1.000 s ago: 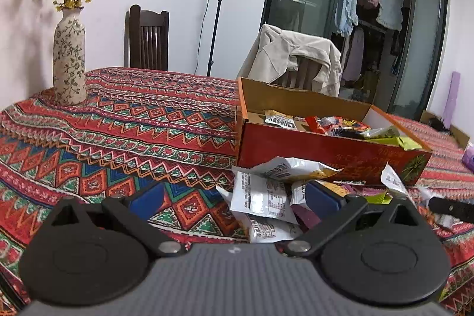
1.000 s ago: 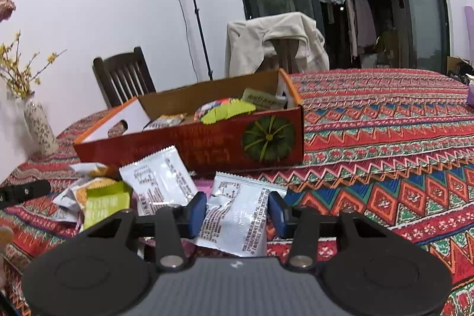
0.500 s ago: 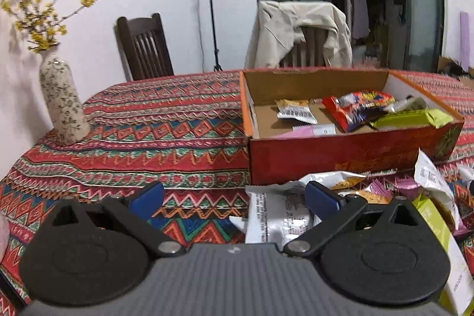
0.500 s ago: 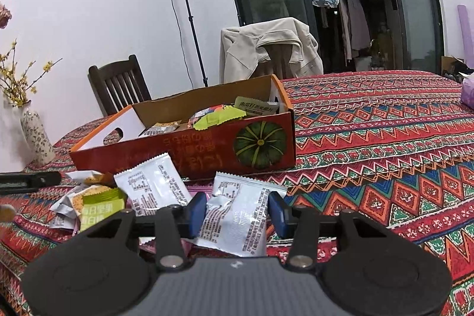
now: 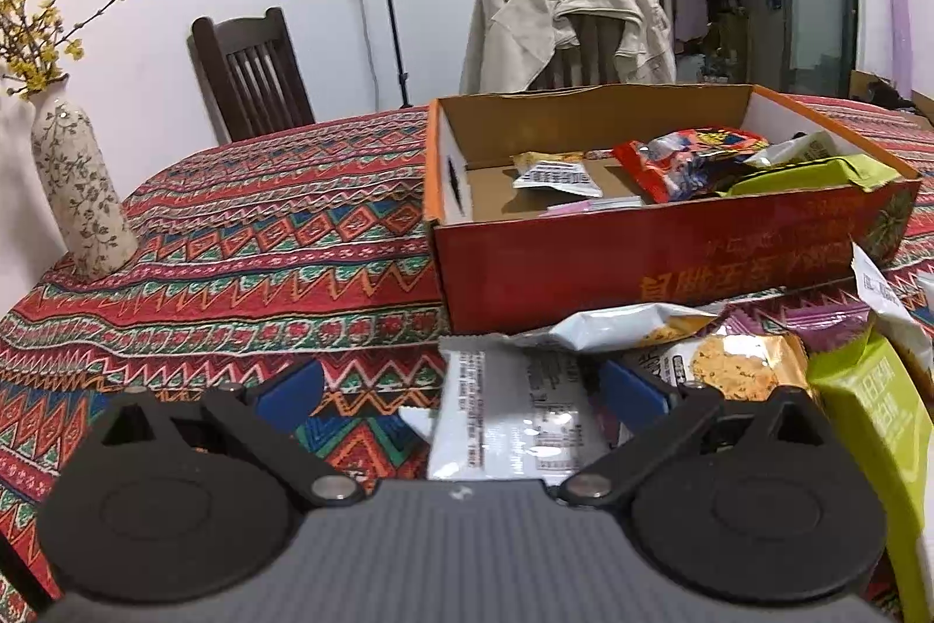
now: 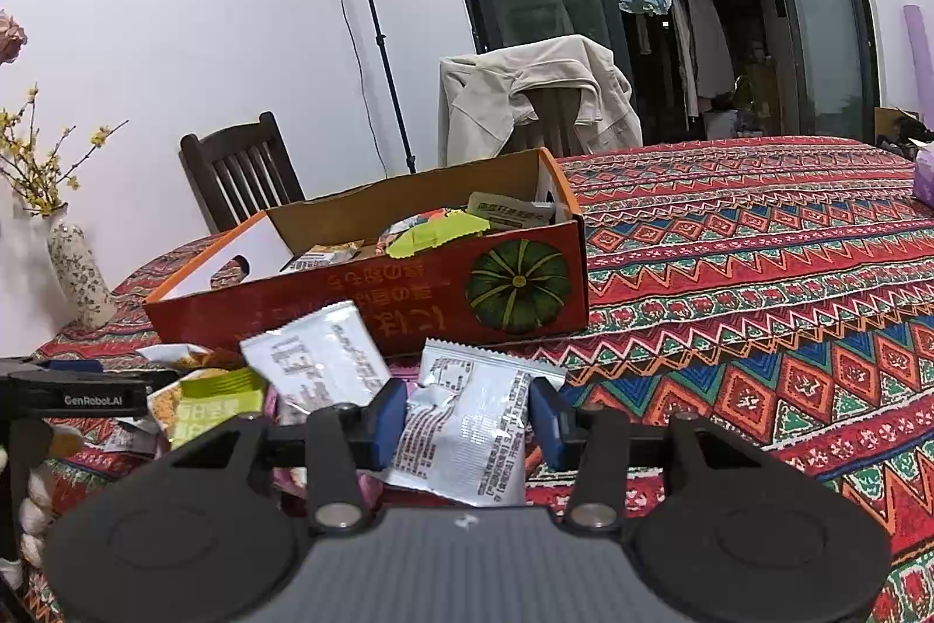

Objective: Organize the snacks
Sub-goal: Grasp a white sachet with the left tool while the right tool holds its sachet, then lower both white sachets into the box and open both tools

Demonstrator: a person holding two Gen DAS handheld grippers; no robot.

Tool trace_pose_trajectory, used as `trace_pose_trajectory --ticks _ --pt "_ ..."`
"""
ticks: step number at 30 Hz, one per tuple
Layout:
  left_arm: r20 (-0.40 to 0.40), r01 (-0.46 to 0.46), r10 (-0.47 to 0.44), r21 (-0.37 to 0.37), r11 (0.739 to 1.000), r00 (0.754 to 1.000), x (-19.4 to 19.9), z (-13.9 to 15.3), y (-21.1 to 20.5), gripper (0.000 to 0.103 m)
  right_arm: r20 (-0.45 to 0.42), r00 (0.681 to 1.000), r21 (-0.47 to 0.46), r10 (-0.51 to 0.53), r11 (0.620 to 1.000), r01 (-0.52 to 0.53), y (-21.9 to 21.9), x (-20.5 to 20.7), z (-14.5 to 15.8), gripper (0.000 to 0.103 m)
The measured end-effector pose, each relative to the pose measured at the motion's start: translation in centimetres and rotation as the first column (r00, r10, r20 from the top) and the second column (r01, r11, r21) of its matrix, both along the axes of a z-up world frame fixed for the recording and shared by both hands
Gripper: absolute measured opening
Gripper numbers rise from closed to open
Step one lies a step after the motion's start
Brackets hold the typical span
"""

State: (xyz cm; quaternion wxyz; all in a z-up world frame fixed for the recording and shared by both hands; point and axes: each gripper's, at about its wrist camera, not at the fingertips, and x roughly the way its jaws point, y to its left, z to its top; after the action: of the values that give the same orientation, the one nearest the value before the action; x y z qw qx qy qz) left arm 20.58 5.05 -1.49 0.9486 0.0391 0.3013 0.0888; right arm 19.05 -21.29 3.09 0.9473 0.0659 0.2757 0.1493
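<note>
before the box (image 6: 373,307), right gripper (image 6: 467,416) pinches silver packet (image 6: 467,430).

Your green packet (image 5: 870,424): cut off by the left wrist view's right edge. White packet (image 5: 513,424): lower end hidden behind your left hand-held gripper (image 5: 461,389). Box (image 5: 671,261) lettering: too blurred to read.

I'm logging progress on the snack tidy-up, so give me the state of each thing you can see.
Cardboard box: open, partly filled.
Left claw: open, above a white packet.
Right claw: shut on silver packet.
Loose snacks: piled before the box.
Vase: upright.
</note>
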Motion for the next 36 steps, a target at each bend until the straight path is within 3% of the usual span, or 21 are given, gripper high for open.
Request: trace_pose_trajectory --ticks 7,8,10,16,22,36 --pt "-0.027 0.025 -0.026 -0.023 0.999 0.999 0.6 -0.8 -0.1 0.101 -0.001 1.000 -0.001 0.000 1.000 0.000 0.0 0.0 0.0 0.045" --pt "-0.027 0.025 -0.026 -0.033 0.999 0.999 0.6 -0.8 0.0 0.098 -0.001 1.000 -0.001 -0.002 1.000 0.002 0.0 0.0 0.0 0.045" --pt "-0.036 0.022 -0.023 -0.041 0.999 0.999 0.6 -0.9 0.2 0.068 -0.002 1.000 -0.002 -0.002 1.000 0.002 -0.1 0.0 0.0 0.045" --pt "-0.005 0.013 -0.013 -0.055 0.998 1.000 0.1 -0.7 0.5 0.054 -0.003 1.000 -0.006 -0.002 1.000 0.002 0.0 0.1 -0.1 0.045" --pt "0.056 -0.006 0.009 -0.043 0.999 0.998 -1.2 0.2 0.5 0.053 0.007 1.000 -0.011 0.001 1.000 -0.001 0.1 0.0 -0.1 0.045" --pt "0.151 0.014 0.003 -0.109 0.994 0.988 -6.2 2.9 0.8 0.053 0.086 0.996 -0.032 0.031 0.999 -0.028 0.8 -1.1 1.0 0.045"
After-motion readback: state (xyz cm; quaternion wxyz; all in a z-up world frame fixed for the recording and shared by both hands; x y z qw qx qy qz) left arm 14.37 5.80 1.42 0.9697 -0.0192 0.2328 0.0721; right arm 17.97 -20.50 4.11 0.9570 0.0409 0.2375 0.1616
